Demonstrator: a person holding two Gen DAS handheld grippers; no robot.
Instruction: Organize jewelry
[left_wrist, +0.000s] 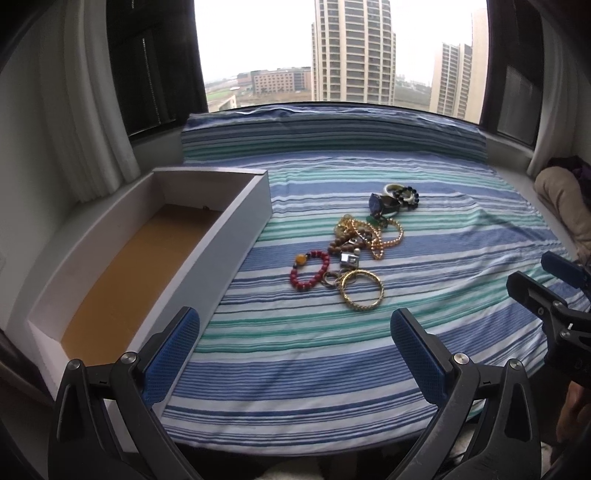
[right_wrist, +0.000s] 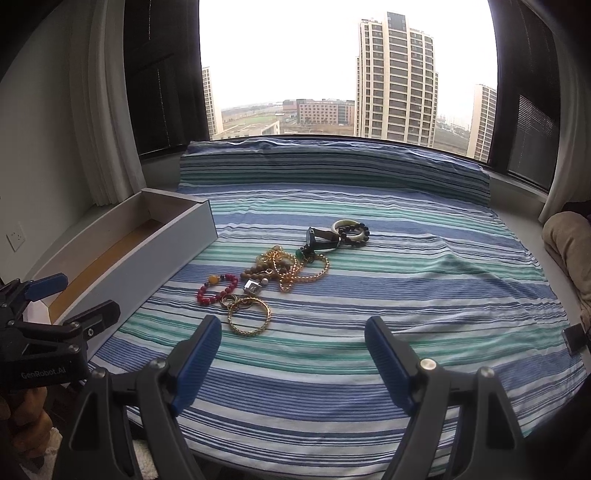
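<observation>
Storage comes first at the left: a long white box (left_wrist: 236, 221) with a tan floor, open-topped, resting along the striped cloth (left_wrist: 443, 258). Just beside it to the right lies the jewelry pile (left_wrist: 364, 236), red bead bracelet (left_wrist: 309, 268) and gold bangle (left_wrist: 362, 294) nearest. Left gripper (left_wrist: 295, 354) and right gripper (right_wrist: 293, 363) both hover spread wide, holding nothing.
</observation>
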